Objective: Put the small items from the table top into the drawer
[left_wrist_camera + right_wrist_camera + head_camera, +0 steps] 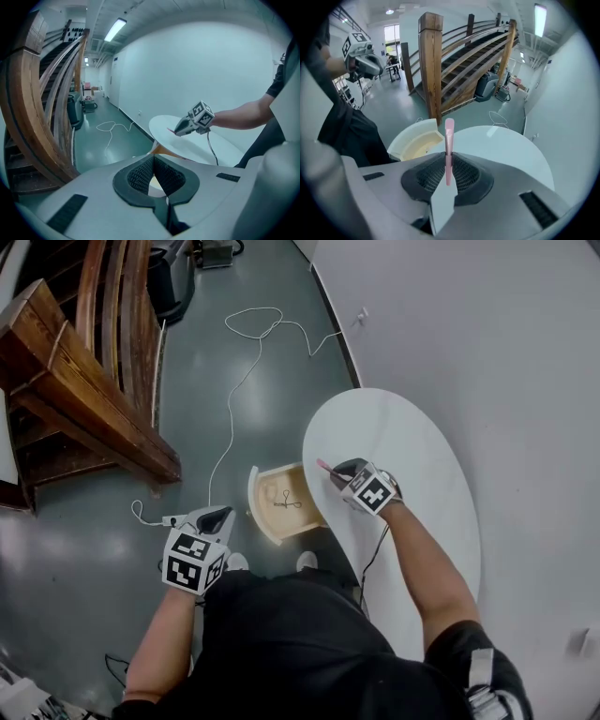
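Note:
My right gripper (pixel 333 472) (pixel 449 173) is shut on a thin pink stick-like item (pixel 322 466) (pixel 449 140), which stands up between the pads. It hovers at the left edge of the white oval table (pixel 412 484), right beside the open cream drawer (pixel 255 498) (pixel 417 140). A small dark wiry item (pixel 286 501) lies in the drawer. My left gripper (pixel 216 518) (pixel 154 180) hangs over the floor left of the drawer, its jaws shut with nothing between them. The right gripper (pixel 180 129) also appears in the left gripper view, over the table (pixel 187 145).
A wooden staircase (pixel 84 390) fills the left side. A white cable (pixel 248 343) runs across the grey floor to a power strip (pixel 173 519) near my left gripper. A white wall borders the table on the right.

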Demonstrator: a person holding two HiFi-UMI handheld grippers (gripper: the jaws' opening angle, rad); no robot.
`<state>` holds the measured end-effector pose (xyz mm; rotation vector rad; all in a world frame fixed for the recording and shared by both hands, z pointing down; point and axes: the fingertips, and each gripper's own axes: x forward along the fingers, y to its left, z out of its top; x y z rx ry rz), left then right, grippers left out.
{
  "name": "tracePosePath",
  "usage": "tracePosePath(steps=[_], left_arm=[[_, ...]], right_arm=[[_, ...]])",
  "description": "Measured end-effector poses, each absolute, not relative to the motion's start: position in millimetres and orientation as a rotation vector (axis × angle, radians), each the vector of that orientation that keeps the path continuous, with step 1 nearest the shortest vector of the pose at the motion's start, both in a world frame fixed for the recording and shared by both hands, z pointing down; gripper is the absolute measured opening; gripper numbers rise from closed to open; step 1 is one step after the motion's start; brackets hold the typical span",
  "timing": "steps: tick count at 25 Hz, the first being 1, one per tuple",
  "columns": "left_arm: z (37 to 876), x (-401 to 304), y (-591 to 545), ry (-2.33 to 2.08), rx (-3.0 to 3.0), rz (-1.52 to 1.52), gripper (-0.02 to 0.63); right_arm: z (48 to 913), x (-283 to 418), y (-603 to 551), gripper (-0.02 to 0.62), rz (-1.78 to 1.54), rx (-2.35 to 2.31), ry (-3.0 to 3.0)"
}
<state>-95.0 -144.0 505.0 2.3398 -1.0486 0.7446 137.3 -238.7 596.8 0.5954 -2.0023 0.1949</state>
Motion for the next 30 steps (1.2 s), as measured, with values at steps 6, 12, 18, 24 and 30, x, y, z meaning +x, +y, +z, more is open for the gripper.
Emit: tracePosePath(steps=[6, 12, 18, 24, 30], left_arm=[[521, -99, -136, -0.979, 2.343, 0.764, 0.017], [533, -98, -132, -0.917, 2.341, 0.782, 0.016], [539, -103, -124, -0.911, 2.334, 0.807, 0.016], [547, -110, -105, -0.914, 2.363, 0.907, 0.016], [560, -127, -93, -0.960, 2.232, 0.831, 0.017]], right_arm=[[589, 91, -200, 0.044, 0.373, 0.724, -2.106], [608, 57, -165, 0.044, 0.703, 0.902, -2.157], [663, 29, -146, 0.044, 0.616, 0.811, -2.050], [736, 21, -141, 0.044, 0.601, 0.683, -1.908], [777, 14, -149, 0.044, 0.454, 0.546, -1.833]])
